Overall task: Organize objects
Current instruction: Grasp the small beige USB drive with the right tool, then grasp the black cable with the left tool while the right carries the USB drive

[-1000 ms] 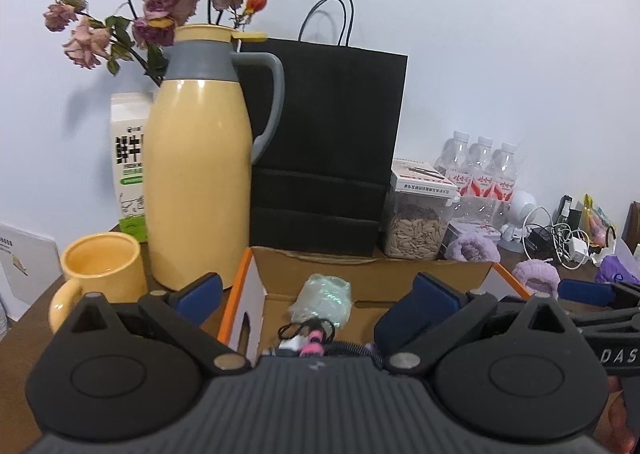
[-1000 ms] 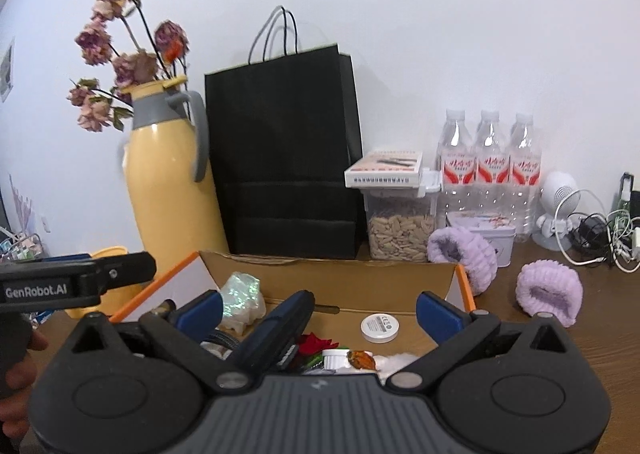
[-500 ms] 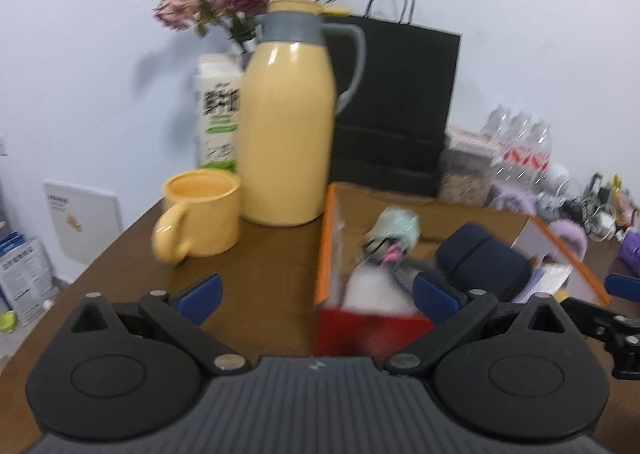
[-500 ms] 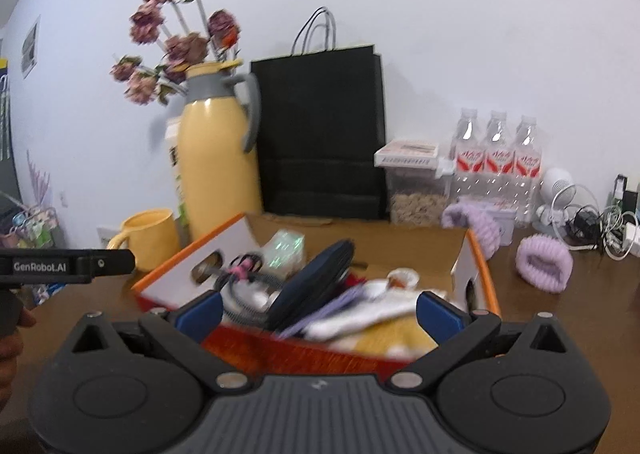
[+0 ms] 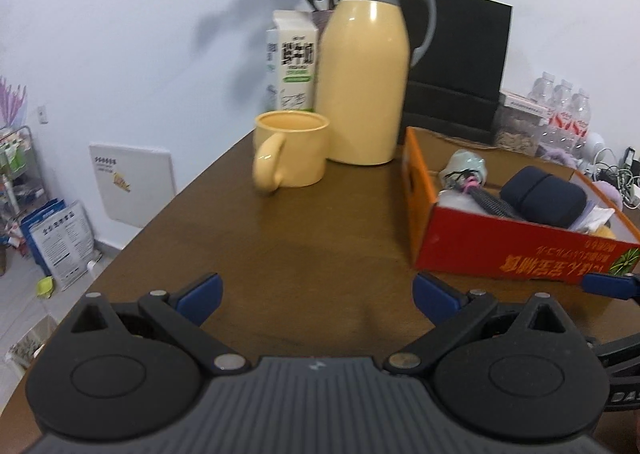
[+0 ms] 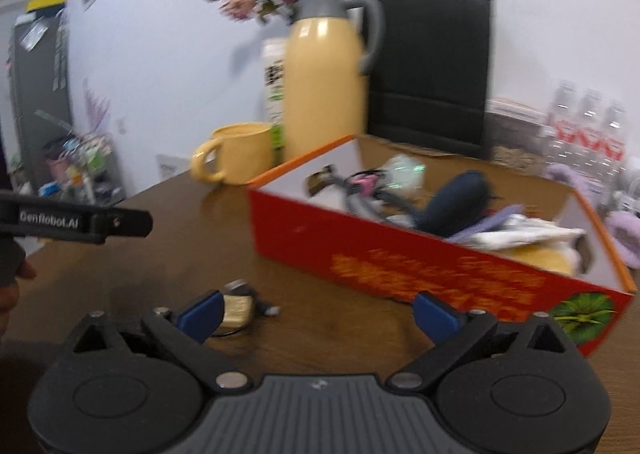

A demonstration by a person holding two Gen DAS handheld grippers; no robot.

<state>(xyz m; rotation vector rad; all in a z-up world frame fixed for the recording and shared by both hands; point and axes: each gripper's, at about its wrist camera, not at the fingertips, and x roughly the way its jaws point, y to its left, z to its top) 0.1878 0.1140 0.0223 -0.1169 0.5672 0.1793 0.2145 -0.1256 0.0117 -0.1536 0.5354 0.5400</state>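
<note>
A red and orange cardboard box [image 5: 516, 254] [image 6: 400, 258] sits on the brown table and holds a dark blue case [image 5: 540, 196] [image 6: 456, 200], a pale green wrapped item [image 5: 466, 166], cables and white packets. My left gripper [image 5: 316, 296] is open and empty over bare table, left of the box. My right gripper [image 6: 316, 312] is open and empty in front of the box. A small gold and black object [image 6: 238, 308] lies on the table beside the right gripper's left fingertip.
A yellow mug [image 5: 292, 148] and a tall yellow thermos [image 5: 366, 66] stand behind, with a milk carton [image 5: 290, 62], dried flowers and a black paper bag [image 5: 460, 62]. Water bottles [image 5: 564, 110] and cables are at the far right. The table's left edge drops to the floor.
Both grippers have pulled back from over the box to the table's near side. The dark blue case that was at the right gripper now lies in the box.
</note>
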